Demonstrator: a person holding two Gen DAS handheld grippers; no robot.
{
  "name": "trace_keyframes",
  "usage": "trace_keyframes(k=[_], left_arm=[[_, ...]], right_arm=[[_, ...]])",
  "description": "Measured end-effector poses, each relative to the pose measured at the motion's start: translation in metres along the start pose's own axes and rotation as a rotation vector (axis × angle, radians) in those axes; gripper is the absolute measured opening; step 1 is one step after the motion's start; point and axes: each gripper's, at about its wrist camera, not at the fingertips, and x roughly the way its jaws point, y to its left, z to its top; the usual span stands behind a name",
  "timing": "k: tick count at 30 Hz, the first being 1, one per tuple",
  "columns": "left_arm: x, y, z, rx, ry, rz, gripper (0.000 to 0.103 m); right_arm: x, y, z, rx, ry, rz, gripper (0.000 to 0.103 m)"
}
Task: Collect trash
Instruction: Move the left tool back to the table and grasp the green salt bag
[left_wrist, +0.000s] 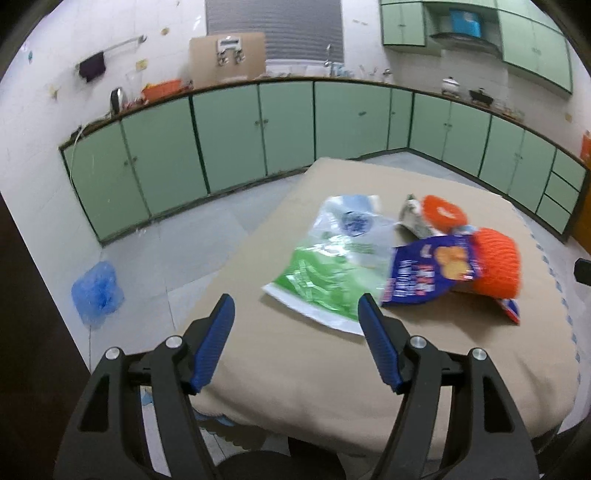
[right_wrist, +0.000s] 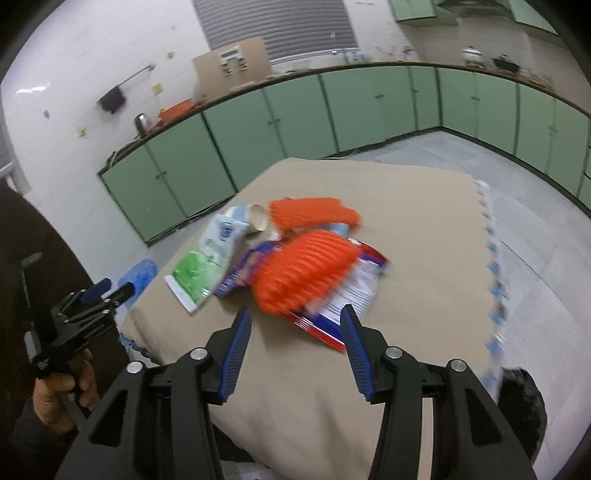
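Beside table: left claw (right_wrist: 110, 291) | hand (right_wrist: 64, 395) | right-wrist view only

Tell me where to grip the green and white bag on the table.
Grip the green and white bag at its near white edge, coming low from the table's front side. It lies flat, and that corner lies bare, while its far end runs toward the blue snack packet and other trash.

- Near half of the beige cloth-covered table (left_wrist: 295, 369) lay bare; open run in front of both grippers.
- Litter cluster blocked the middle: green-and-white plastic bag (left_wrist: 325, 280), blue snack packet (left_wrist: 424, 273), two orange ribbed plastic pieces (right_wrist: 306, 269), overlapping.
- Table's far right part (right_wrist: 424, 229) was bare.
- Crumpled blue plastic bag (left_wrist: 96, 291) sat on the floor left of the table.
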Motion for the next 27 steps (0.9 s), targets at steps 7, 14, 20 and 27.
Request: trace_keyframes(k=[7,14,20,27], left_arm=[[0.047,0.019,0.007,-0.022,0.038,-0.011,0.068],[0.092,0.028,0.010,-0.051,0.101,-0.010,0.068],[0.104,0.022,0.006,-0.027,0.115,-0.016,0.069],[0.123,0.017,0.002,-0.026,0.158,-0.038,0.073]], right_arm=[[0.045,0.024,0.014,-0.033,0.038,0.028,0.051],[0.078,0.032,0.025,-0.047,0.070,0.045,0.051],[0.097,0.028,0.027,-0.039,0.093,0.014,0.051],[0.102,0.021,0.024,-0.024,0.091,0.019,0.052]])
